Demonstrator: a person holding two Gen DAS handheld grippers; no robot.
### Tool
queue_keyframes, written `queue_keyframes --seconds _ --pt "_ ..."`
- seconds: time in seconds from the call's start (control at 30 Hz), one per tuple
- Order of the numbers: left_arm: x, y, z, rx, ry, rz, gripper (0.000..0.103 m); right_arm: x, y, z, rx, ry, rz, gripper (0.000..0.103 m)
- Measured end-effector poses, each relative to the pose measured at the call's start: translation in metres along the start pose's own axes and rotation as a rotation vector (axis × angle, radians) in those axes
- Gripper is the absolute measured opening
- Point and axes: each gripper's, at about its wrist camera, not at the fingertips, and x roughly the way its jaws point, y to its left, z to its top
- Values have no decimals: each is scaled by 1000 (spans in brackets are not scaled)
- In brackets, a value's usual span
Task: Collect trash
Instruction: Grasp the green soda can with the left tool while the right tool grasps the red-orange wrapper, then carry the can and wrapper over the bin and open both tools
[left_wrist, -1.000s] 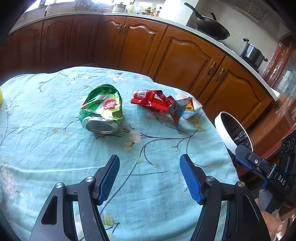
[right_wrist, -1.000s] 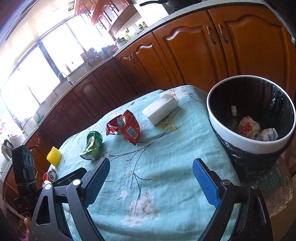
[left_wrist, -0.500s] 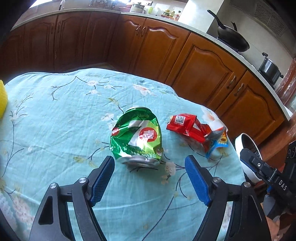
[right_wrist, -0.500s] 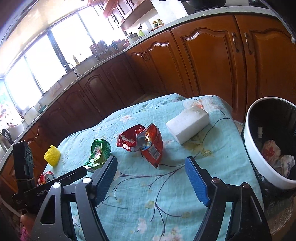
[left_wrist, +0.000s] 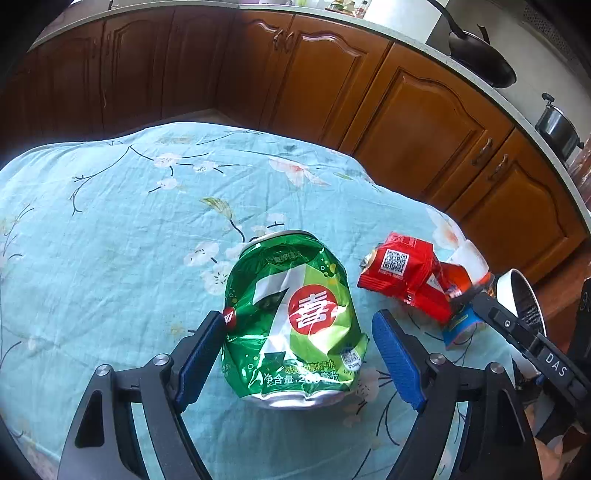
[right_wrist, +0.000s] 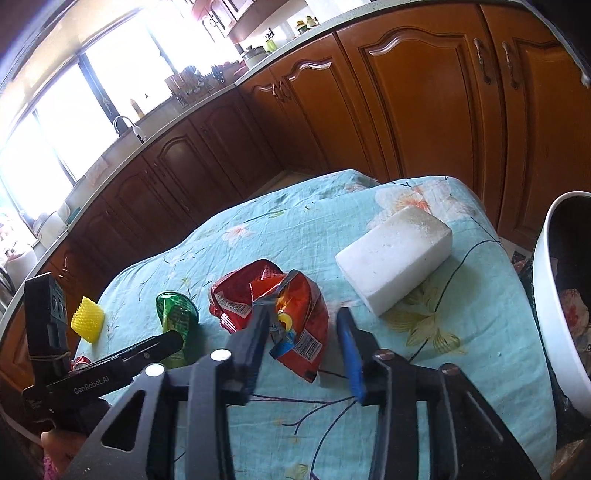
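At table's right edge, white bin (right_wrist: 554, 295) w/ black liner holds crumpled wrappers. Left gripper (left_wrist: 299, 354) apart, straddling crushed green can (left_wrist: 295, 317); right gripper (right_wrist: 303, 332) closing round red snack bag (right_wrist: 291, 310), pads not visibly pressing.

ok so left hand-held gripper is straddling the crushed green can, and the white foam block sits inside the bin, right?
Not quite. The left hand-held gripper does straddle the crushed green can, but the right wrist view shows the white foam block lying on the tablecloth beside the bin.
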Motion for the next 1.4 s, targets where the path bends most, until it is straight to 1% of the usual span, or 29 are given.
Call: queue_keyframes --seconds 0.03,0.07,0.1,0.13,0.2,0.27,0.3,0.37,0.53,0.67,0.77,0.83,0.97,1.1,1.13,1.2,1.27,1.4 --pt "1 -2 0 7 -1 13 79 -2 -1 0 2 -4 3 17" --pt "2 -3 -1 13 -3 21 75 -4 0 -1 -1 -9 1 14" --pt "1 -4 -1 21 -11 21 70 -7 0 -1 -4 -15 1 13" --pt "0 -7 -1 32 -18 13 65 -11 0 -2 -8 -21 2 8" --pt "-6 -13 -5 67 -36 10 47 -17 0 -5 -9 -28 3 7" --pt "-14 -22 -9 118 -56 27 39 -24 -1 -8 -6 -34 10 6" --pt "-16 -26 -10 139 -62 31 38 -27 -2 -10 -5 -35 12 6" --pt "-19 -29 -14 147 -56 6 37 -35 -3 -15 -3 -40 18 6" --pt "-37 -24 -27 145 -71 -24 34 -53 -4 -25 10 -53 39 6" --pt "-61 -21 -35 118 -84 -93 32 -65 -5 -32 15 -57 53 6" --pt "-72 -26 -43 133 -93 -115 31 -71 -3 -38 15 -57 59 6" --pt "-78 -32 -50 142 -90 -142 31 -76 -3 -42 15 -56 65 6" --pt "-90 -42 -65 145 -69 -240 31 -87 -6 -51 22 -57 70 6" --pt "-90 -40 -71 106 -31 -326 30 -97 -11 -59 37 -56 65 6" --pt "-91 -41 -73 110 -30 -327 29 -99 -13 -61 41 -58 61 6" --pt "-89 -44 -75 148 -33 -292 28 -103 -18 -64 50 -60 53 6" --pt "-84 -50 -79 176 -16 -277 28 -106 -22 -66 59 -61 47 6" --pt "-82 -61 -88 243 -12 -234 31 -110 -28 -71 74 -64 38 6"
